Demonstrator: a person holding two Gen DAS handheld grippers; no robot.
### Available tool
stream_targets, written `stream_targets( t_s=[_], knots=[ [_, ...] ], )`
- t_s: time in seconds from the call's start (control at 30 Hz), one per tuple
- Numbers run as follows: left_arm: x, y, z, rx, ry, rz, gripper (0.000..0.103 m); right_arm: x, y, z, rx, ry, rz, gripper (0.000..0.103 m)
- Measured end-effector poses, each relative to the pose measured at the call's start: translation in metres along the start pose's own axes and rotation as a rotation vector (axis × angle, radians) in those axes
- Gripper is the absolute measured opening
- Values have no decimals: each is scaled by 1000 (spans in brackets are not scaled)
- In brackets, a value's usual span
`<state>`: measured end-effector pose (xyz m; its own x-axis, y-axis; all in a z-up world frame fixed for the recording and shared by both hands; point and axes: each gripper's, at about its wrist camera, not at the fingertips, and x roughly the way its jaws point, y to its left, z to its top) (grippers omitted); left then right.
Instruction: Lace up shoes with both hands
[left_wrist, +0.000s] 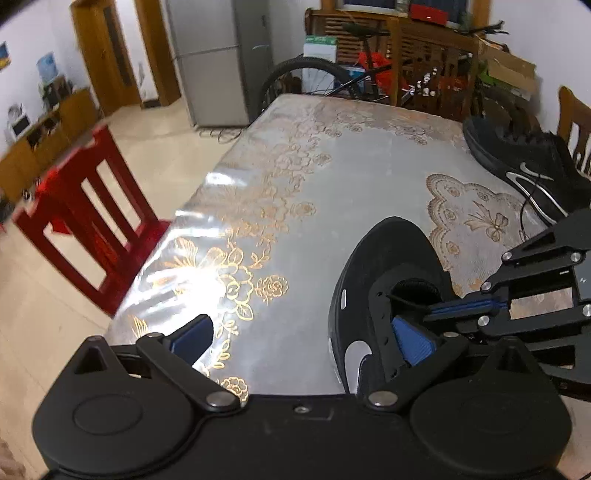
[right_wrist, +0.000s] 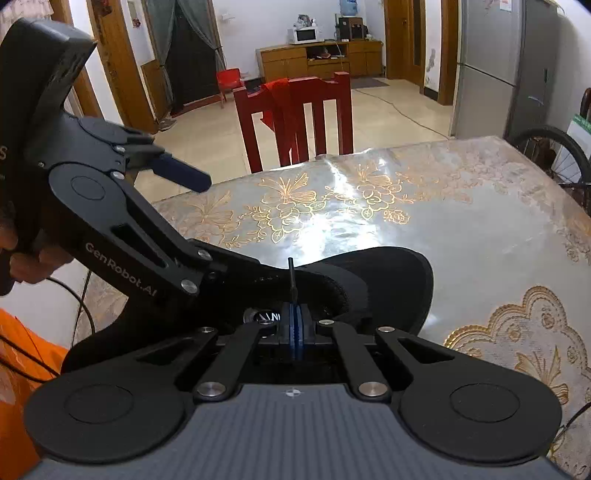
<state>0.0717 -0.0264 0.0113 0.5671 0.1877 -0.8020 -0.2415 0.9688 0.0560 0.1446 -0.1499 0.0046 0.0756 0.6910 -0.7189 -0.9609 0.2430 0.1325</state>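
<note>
Left hand-held gripper: jaws wide. Its left finger hangs free over the table; its right finger sits down inside the throat of the near black sneaker, apparently pressing against the left eyelet flap. I read this as bracing the flap, not as a grip on anything.

The sneaker lies close to the near table edge, toe pointing away from me. The eyelets I can see along the left flap look bare; I cannot tell how many rows further along carry lace.

Right hand-held gripper: jaws fully closed on the black lace tip, which stands up stiff above the pads, right over the shoe opening. The rest of the lace is hidden.

Judgement on the step: threading the tip through an eyelet. To do it well I would:
- keep the left finger steady so the flap does not fold as the tip pushes in;
- aim the tip square to the hole, since so little of it shows past the pads;
- not loosen the right grip before the tip is through, or it may slip back.

Far right of the table: second black sneaker, well apart, with a loose lace trailing from it.
</note>
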Motion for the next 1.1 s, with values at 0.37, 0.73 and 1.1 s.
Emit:
stream_targets(
  t_s=[0.37, 0.73, 1.1],
  knots=[
    [-2, 1, 0, -3, -1, -15, 103, 1, 17, 12, -155, 24, -69, 23],
    [-2, 6, -1, -27, -7, -21, 103, 14, 23, 16, -209, 24, -94, 3],
    [-2, 9, -1, -48, -1, -29, 103, 17, 11, 4, -50, 3, -120, 3]
  ],
)
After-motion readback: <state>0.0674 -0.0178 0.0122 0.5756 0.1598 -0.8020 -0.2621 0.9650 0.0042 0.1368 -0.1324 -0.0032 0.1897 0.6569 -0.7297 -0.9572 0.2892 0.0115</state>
